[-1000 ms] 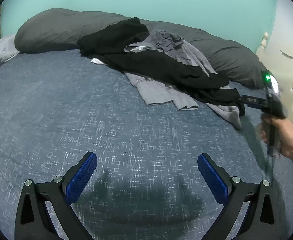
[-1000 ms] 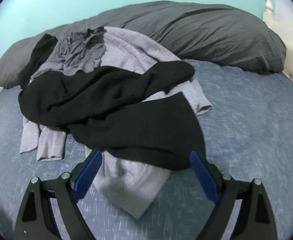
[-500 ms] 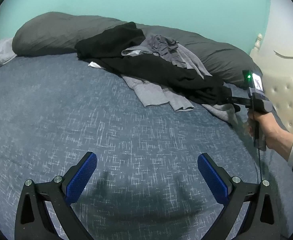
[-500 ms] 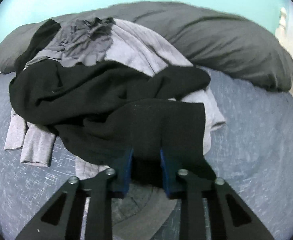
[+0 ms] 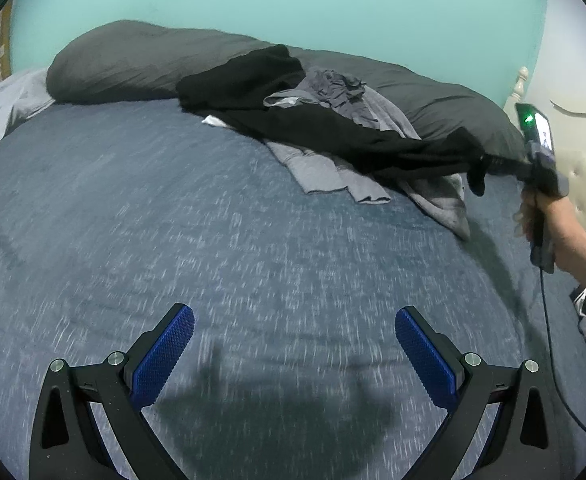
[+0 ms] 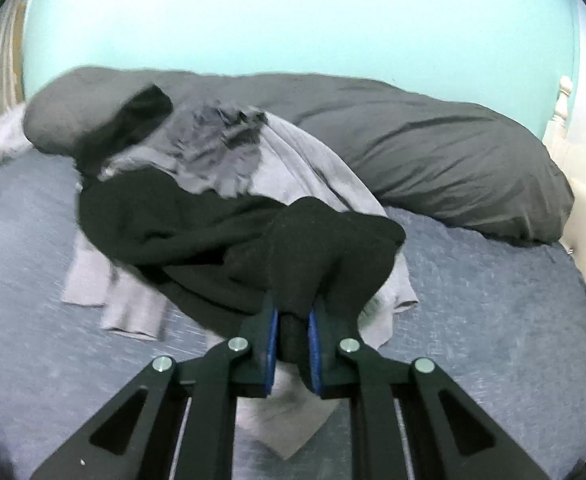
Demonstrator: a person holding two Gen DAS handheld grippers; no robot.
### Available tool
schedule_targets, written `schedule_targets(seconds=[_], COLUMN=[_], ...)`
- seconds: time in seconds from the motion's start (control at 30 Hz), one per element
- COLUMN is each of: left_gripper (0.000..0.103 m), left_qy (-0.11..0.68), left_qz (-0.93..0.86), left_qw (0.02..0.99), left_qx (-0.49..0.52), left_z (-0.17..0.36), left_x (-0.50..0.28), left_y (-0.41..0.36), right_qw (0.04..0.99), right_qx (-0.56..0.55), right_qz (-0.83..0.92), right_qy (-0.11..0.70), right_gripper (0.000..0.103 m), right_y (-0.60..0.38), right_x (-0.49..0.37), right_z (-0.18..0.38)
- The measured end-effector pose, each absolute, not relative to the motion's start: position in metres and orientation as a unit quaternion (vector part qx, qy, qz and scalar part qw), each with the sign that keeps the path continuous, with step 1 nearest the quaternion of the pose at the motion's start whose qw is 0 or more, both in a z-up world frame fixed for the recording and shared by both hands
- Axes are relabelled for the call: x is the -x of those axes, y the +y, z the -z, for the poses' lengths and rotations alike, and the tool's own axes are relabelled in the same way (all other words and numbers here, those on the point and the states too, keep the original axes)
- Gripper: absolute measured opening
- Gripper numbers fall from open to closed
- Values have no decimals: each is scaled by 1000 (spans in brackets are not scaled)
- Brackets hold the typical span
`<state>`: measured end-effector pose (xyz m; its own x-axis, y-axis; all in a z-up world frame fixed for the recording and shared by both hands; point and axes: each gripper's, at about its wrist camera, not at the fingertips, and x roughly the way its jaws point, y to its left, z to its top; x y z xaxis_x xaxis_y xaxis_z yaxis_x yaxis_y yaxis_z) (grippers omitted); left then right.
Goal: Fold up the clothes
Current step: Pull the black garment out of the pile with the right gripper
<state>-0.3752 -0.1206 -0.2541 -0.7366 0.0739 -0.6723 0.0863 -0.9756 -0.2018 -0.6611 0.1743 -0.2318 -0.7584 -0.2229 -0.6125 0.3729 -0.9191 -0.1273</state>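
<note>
A pile of clothes lies at the far side of the bed against the pillows. On top is a black garment (image 5: pixel 313 128) (image 6: pixel 197 232), over a light grey garment (image 5: pixel 325 172) (image 6: pixel 317 160) and a crumpled dark grey one (image 6: pixel 221 148). My right gripper (image 6: pixel 293 312) (image 5: pixel 489 162) is closing its jaws on a fold at the black garment's near edge; the cloth sits pinched between the blue pads and is drawn up off the bed. My left gripper (image 5: pixel 293 314) hovers open above the bare blue bedspread (image 5: pixel 133 220), with nothing between its fingers.
Long dark grey pillows (image 5: pixel 133 64) (image 6: pixel 433 160) run along the turquoise wall. A cream tufted headboard (image 5: pixel 581 184) stands at the right. A person's hand (image 5: pixel 553 232) holds the right gripper, with a cable hanging from it. Pale bedding (image 5: pixel 1 108) lies at the far left.
The right gripper went from wide open around the black garment's edge to closed on it, then lifted it. The left gripper shifted sideways over the bedspread and stayed open.
</note>
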Motion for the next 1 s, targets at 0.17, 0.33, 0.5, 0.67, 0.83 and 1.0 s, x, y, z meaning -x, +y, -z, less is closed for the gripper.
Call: schedule_targets(seconds=[0.17, 0.33, 0.5, 0.67, 0.83, 1.0], left_gripper=[103, 103, 103, 103, 103, 103], left_qy=[119, 142, 162, 182, 199, 203], left_qz=[925, 923, 921, 915, 910, 911], left_qw=[23, 41, 58, 61, 64, 68], left_qx=[-360, -356, -350, -354, -358, -351], left_z=[245, 234, 226, 227, 221, 208], left_x=[354, 322, 279, 238, 205, 175], left_y=[-130, -142, -144, -144, -146, -144], right_qw=[213, 268, 304, 326, 342, 344], right_qx=[-298, -286, -273, -267, -260, -258], right_qz=[926, 918, 912, 905, 902, 902], right_qy=[95, 61, 40, 61, 46, 38], right_gripper=[12, 12, 12, 11, 11, 11], right_y=[166, 161, 162, 156, 162, 177], right_x=[620, 566, 507, 451, 391, 345], right_z=[211, 189, 165, 142, 116, 96])
